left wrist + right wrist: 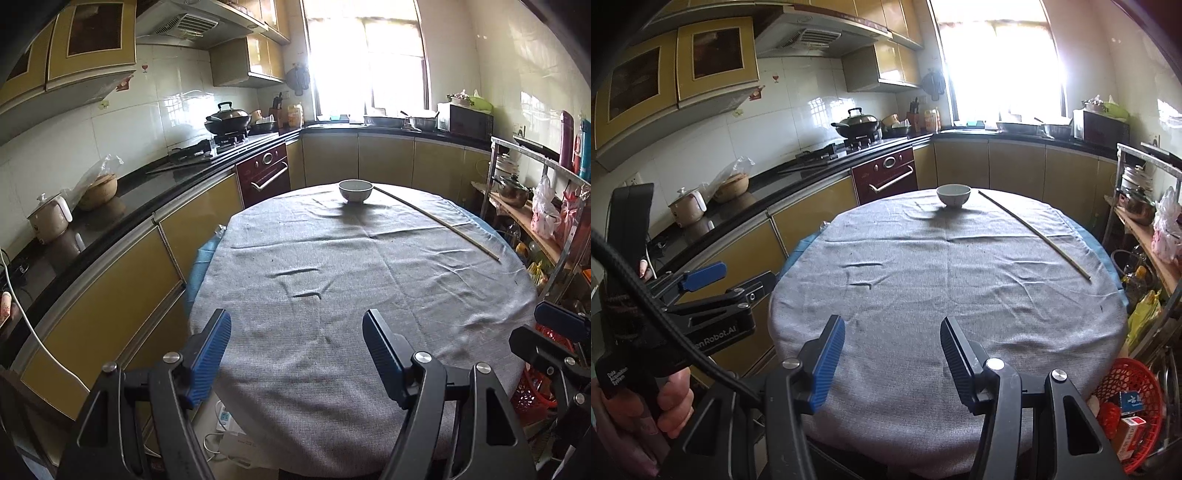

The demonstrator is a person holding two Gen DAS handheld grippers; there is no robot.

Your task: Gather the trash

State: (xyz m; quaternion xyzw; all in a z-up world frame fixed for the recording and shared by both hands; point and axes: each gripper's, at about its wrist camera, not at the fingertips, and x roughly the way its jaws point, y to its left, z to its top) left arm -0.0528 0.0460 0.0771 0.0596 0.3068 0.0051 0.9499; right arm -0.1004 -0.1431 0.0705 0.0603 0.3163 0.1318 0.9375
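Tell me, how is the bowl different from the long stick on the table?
The bowl is round and white; the stick is thin, straight and pale tan. The bowl stands upright at the far edge; the stick lies flat, slanting toward the right side. Both rest on the grey tablecloth, apart from each other.

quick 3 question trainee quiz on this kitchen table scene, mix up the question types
1. True or false: the bowl lies tipped on its side.
2. What lies on the grey tablecloth to the right of the bowl? A) thin stick B) spoon C) knife
3. What colour is the basket holding small cartons beside the table?

Key:
1. False, it stands upright.
2. A, the thin stick.
3. Red.
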